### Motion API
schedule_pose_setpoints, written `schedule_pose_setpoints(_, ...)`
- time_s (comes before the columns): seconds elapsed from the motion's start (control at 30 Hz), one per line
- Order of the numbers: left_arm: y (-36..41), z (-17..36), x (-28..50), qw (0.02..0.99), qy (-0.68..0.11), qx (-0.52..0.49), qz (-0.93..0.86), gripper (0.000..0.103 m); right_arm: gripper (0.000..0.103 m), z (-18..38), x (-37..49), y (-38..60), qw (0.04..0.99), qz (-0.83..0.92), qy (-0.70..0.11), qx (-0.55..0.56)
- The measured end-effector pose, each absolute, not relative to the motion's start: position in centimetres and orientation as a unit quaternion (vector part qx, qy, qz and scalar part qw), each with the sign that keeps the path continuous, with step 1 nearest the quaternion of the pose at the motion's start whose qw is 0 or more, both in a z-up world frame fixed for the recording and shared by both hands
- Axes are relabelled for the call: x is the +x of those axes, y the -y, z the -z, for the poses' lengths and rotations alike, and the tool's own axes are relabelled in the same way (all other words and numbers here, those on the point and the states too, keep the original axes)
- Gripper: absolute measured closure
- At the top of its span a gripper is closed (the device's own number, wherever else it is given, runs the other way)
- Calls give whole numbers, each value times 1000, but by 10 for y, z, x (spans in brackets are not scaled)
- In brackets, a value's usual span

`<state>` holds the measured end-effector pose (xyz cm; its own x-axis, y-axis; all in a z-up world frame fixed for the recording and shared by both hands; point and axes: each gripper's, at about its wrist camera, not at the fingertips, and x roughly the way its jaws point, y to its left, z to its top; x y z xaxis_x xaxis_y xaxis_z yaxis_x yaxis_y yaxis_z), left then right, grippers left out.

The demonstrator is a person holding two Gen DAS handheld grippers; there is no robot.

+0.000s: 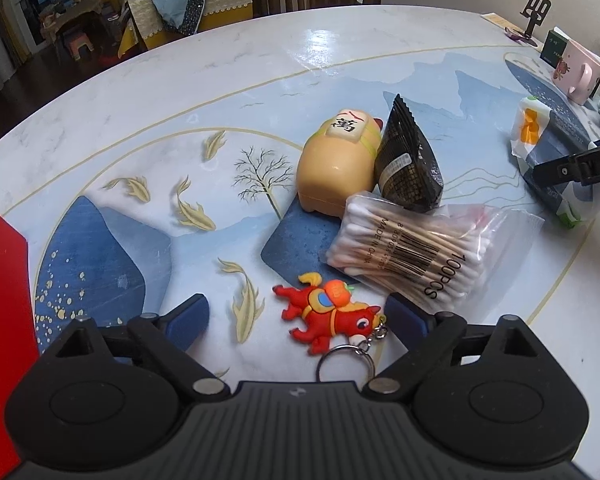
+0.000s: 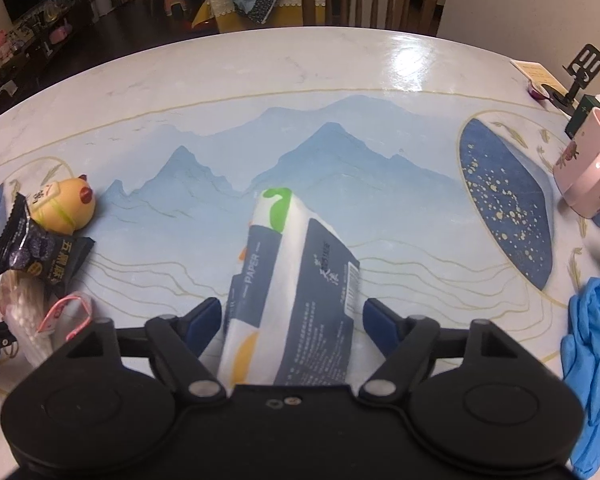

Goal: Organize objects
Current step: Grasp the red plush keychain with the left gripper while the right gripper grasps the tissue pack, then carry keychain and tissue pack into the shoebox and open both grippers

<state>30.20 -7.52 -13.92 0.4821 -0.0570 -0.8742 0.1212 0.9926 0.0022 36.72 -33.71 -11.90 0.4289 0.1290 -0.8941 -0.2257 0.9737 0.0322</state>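
Your right claw (image 2: pixel 292 316) straddles the tissue pack (image 2: pixel 296 280) on the table (image 2: pixel 340 80). The left pad appears to touch the wrapper, the right pad stands just clear, so no firm grip is confirmed. Risk: the soft pack could squash or slip out if lifted now.

Your left claw (image 1: pixel 296 320) is open around the red horse keychain (image 1: pixel 328 316), touching nothing. Risk: its right finger (image 1: pixel 406 320) sits close to the cotton swab bag (image 1: pixel 416 248) and could snag the loose plastic.

Open room lies across the far half of the table. The right side is crowded by a pink mug (image 2: pixel 584 176) and blue glove (image 2: pixel 592 360).
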Motion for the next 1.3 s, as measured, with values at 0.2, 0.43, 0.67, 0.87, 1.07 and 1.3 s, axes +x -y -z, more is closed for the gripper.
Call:
schedule_pose_setpoints(0.2, 80, 133, 297, 865, -497, 37, 63, 44, 44, 121, 363, 336, 842, -105, -527, -51)
schedule_pose_setpoints(0.43, 78, 130, 295, 864, -500, 27, 61, 51, 56, 116, 350, 330, 844, -120, -520, -57)
schedule_pose_setpoints(0.67, 73, 129, 283, 863, -502, 13, 56, 51, 61, 103, 329, 328, 846, -136, -514, -48)
schedule_pose_setpoints(0.87, 66, 128, 264, 862, -505, 0, 54, 51, 62, 88, 303, 321, 844, -159, -510, -38)
schedule_pose_setpoints(1.07, 59, 126, 240, 861, -506, -8, 50, 51, 62, 79, 278, 311, 835, -182, -518, -32)
schedule_pose_setpoints(1.3, 50, 117, 213, 863, -502, -29, 56, 51, 63, 68, 253, 290, 830, -204, -518, -41)
